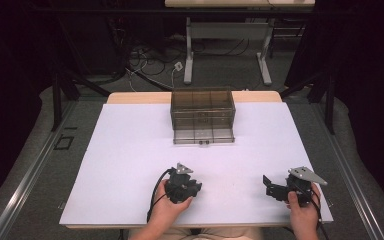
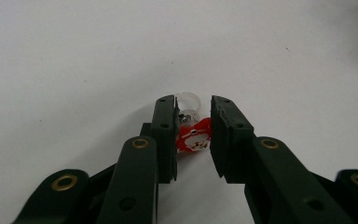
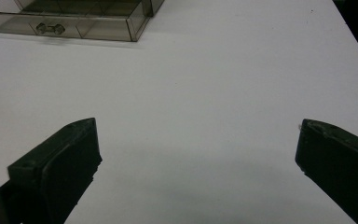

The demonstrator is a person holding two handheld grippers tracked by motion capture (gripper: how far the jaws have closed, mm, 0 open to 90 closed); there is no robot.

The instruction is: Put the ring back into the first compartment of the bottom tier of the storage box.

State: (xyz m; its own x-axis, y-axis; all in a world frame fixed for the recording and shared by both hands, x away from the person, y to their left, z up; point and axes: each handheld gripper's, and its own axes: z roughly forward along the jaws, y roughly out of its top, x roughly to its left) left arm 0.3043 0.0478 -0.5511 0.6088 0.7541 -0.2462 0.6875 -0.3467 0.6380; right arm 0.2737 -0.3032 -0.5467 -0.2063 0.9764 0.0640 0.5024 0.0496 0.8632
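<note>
Toy ring (image 2: 193,133), clear band with a red-and-white top, lies on the white table (image 2: 74,70) between the narrowed left gripper (image 2: 193,135) jaws, well short of the drawer box (image 1: 203,116); right gripper (image 3: 198,154) gapes wide.

1. Two tongs: left tongs (image 1: 182,186), right tongs (image 1: 275,189), near the surface's (image 1: 130,150) front edge.
2. One smoky drawer box (image 1: 203,116) at the back edge.
3. One red-and-clear toy ring (image 2: 192,133).
</note>
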